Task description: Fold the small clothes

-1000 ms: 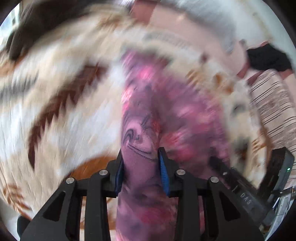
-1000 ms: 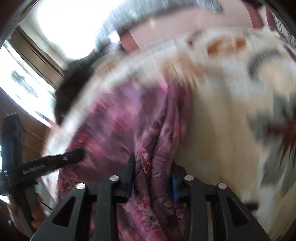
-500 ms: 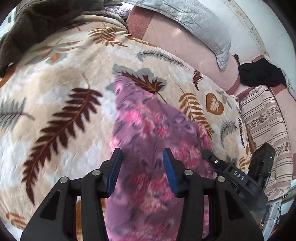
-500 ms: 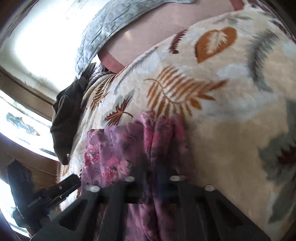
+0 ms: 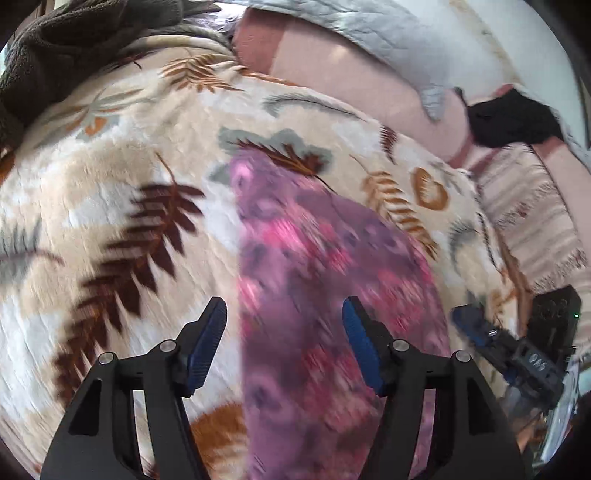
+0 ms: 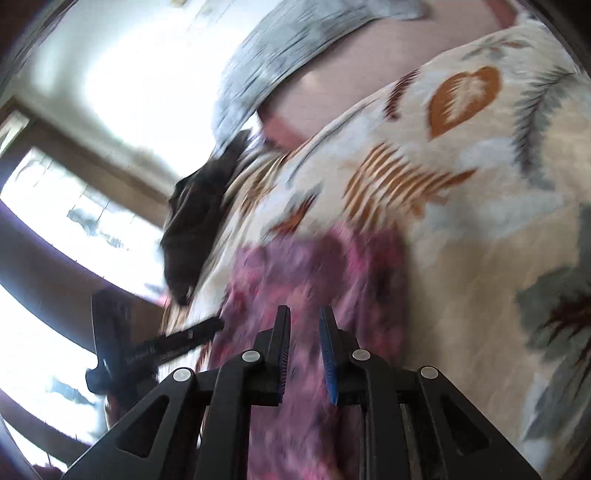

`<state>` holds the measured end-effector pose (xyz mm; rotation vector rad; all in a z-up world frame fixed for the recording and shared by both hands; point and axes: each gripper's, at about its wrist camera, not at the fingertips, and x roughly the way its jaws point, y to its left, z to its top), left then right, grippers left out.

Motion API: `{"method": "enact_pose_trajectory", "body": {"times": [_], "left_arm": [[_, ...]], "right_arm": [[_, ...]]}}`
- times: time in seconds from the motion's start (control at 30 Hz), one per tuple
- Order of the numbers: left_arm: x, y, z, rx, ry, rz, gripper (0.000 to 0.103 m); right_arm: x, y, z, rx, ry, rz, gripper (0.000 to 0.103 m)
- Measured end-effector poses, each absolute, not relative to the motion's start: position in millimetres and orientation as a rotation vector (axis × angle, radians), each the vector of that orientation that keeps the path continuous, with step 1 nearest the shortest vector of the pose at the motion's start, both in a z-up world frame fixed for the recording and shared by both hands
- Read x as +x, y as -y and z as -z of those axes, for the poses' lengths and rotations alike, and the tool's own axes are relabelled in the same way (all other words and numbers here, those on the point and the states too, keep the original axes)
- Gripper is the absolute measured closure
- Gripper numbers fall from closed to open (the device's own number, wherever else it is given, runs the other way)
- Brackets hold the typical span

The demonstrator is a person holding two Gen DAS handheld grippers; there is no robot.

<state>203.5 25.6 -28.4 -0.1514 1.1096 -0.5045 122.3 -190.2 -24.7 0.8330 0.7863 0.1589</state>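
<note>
Left gripper (image 5: pixel 284 347): I see its fingers wide, just opened, nothing pinched; cloth lies below them.
Right gripper (image 6: pixel 304 354): gap narrow, just reopened a little, nothing clamped.
Garment (image 5: pixel 317 280): purple floral, released, lying as a long folded strip on the leaf-print blanket (image 5: pixel 110 177).
Judgement: one lengthwise fold done; crosswise folds and tidying remain.
Far: grey pillow (image 5: pixel 369 33).

Bright daylight pours in through the blown-out window (image 6: pixel 55 229), motion blur smears both fisheye views, and the edges curve and darken toward black corners.
</note>
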Motion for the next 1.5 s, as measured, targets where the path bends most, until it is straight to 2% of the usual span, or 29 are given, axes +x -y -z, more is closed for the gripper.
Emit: {"method": "enact_pose_trajectory", "body": {"times": [0.1,0.2,0.23,0.33,0.4,0.47,0.67,0.73,0.8,0.9,1.03,1.13,1.23,1.37,1.5], "left_arm": [[198.3,-14.4,59.8,-0.073,-1.178,0.485,0.036],[191.6,-17.9,46.6,-0.054,-1.155,0.474,0.037],[187.2,-20.2,38.1,-0.047,-1.15,0.482,0.038],[162.2,-26.1,20.5,-0.022,-1.092,0.521,0.036],[142.8,-25.8,26.7,0.022,-1.086,0.524,0.031],[136.8,-23.4,47.5,0.065,-1.128,0.514,0.027],[117.0,-39.8,34.5,-0.004,-1.131,0.5,0.026],[108.2,-38.4,40.9,0.04,-1.132,0.477,0.022],[103.8,-35.7,53.7,0.087,-1.133,0.461,0.019],[98.6,-28.3,47.6,0.134,-1.124,0.452,0.019],[102.1,-36.2,36.3,0.06,-1.121,0.453,0.019],[104.2,-40.4,40.7,0.041,-1.136,0.445,0.019],[99.6,-43.4,49.2,0.071,-1.142,0.445,0.019],[109.9,-47.0,28.3,0.02,-1.106,0.458,0.019],[152.1,-35.1,19.3,-0.021,-1.084,0.428,0.019]], "right_arm": [[122.6,171.6,50.7,0.655,-0.885,-0.076,0.099],[121.6,173.7,34.7,0.686,-0.903,-0.034,0.099],[117.5,171.9,26.2,0.679,-0.894,-0.056,0.09],[94.1,155.7,4.8,0.617,-0.872,-0.173,0.09],[81.5,144.0,14.9,0.556,-0.929,-0.155,0.083],[74.1,141.8,27.0,0.532,-0.949,-0.104,0.087],[40.0,158.3,7.6,0.651,-0.904,-0.088,0.078],[31.2,151.5,14.9,0.614,-0.949,-0.1,0.07],[30.4,144.6,35.7,0.504,-1.078,-0.01,0.067],[31.6,137.7,25.1,0.478,-1.055,0.025,0.066],[41.2,134.6,-6.4,0.444,-0.945,-0.001,0.063],[56.1,128.6,-2.3,0.44,-0.958,-0.006,0.069],[59.7,124.6,16.6,0.373,-1.014,0.067,0.066],[59.1,140.8,-1.3,0.474,-0.937,0.046,0.064],[91.9,153.2,-4.2,0.549,-0.918,0.04,0.064]]}}
